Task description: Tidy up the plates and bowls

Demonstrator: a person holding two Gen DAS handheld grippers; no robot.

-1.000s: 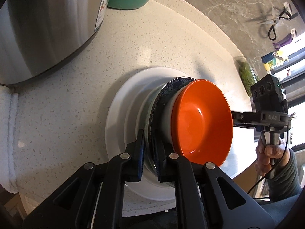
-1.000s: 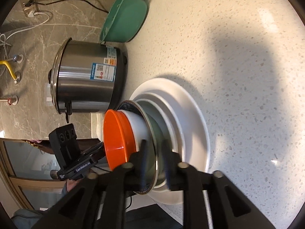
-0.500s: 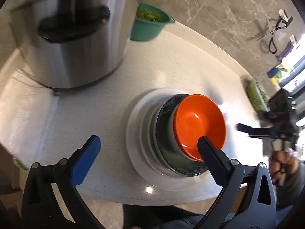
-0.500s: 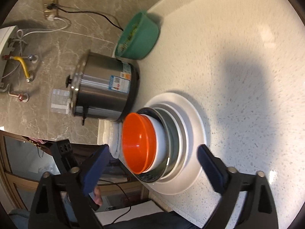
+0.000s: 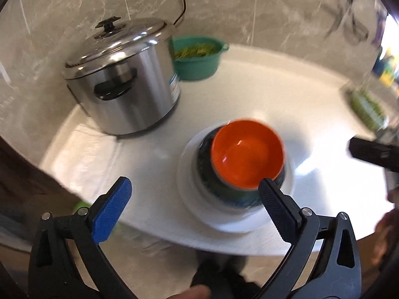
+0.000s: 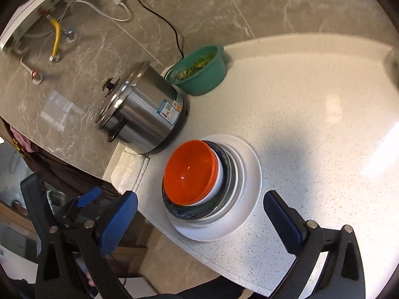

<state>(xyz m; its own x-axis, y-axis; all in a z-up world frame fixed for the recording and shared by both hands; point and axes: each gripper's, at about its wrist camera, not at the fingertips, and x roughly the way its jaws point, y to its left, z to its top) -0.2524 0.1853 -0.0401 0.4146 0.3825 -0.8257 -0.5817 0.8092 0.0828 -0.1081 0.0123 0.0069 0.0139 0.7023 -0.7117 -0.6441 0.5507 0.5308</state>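
Note:
An orange bowl (image 5: pixel 247 154) (image 6: pixel 189 172) tops a stack on the white counter. Under it sit a white bowl (image 6: pixel 219 178), a dark patterned plate (image 5: pixel 205 172) (image 6: pixel 178 210) and a large white plate (image 5: pixel 187 199) (image 6: pixel 250 174). My left gripper (image 5: pixel 194 183) hangs open above the stack's near side, with nothing between its blue pads. Opposite it, my right gripper (image 6: pixel 199 196) is open too, raised above the stack and touching nothing. The left wrist view is blurred.
A lidded steel pot (image 5: pixel 122 87) (image 6: pixel 144 114) stands just beyond the stack, with a green basin of greens (image 5: pixel 197 59) (image 6: pixel 199 72) behind it. A bag of greens (image 5: pixel 366 107) lies far right. The stack sits close to the counter's front edge (image 6: pixel 199 249).
Both grippers were shut on the stack's rim a second ago. They have let go, opened wide and pulled back and up. The stack stays on the counter.

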